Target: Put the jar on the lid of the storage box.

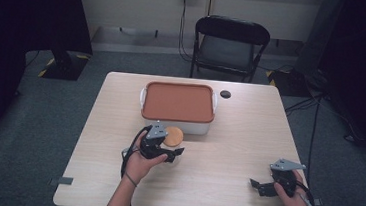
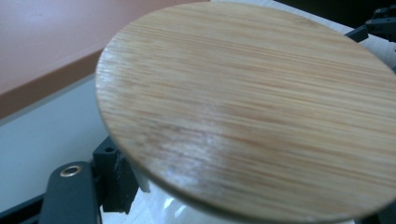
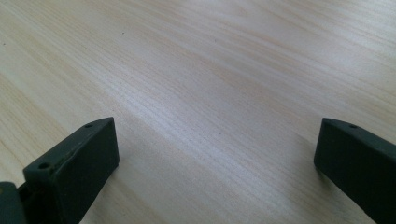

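Jar with round bamboo lid sits clamped between jaws of left gripper, just in front of orange-lidded white box. Glass body clear. Right gripper jaws spread, nothing between, well right of box.

Clear jar capped by a round, pale bamboo lid, which lay flat and closed on top; lid grain ran straight across. The jar stood upright on the table, just before the orange-lidded white box.
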Available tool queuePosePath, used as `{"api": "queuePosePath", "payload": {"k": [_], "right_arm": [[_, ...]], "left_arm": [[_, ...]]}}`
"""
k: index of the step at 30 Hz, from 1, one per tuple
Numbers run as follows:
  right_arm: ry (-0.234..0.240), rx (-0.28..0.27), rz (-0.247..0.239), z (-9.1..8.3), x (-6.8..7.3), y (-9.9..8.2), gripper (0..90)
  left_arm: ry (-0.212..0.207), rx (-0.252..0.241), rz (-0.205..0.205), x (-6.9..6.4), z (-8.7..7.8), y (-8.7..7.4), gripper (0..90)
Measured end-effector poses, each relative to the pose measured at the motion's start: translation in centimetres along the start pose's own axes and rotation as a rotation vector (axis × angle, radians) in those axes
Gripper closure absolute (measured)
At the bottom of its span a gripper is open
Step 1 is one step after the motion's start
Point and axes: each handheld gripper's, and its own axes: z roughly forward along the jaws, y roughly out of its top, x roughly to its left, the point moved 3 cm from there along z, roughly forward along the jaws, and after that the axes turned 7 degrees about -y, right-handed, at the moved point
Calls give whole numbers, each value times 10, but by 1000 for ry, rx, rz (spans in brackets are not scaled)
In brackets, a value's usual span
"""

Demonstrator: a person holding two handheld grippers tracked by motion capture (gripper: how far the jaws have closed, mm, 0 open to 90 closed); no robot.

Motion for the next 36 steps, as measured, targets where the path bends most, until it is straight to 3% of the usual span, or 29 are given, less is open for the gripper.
{"api": "queuePosePath", "payload": {"k": [36], "right_arm": [[0,0,0,0,0,0,0]], "left_arm": [[-1,-28,-21,11,0,21,253]]}}
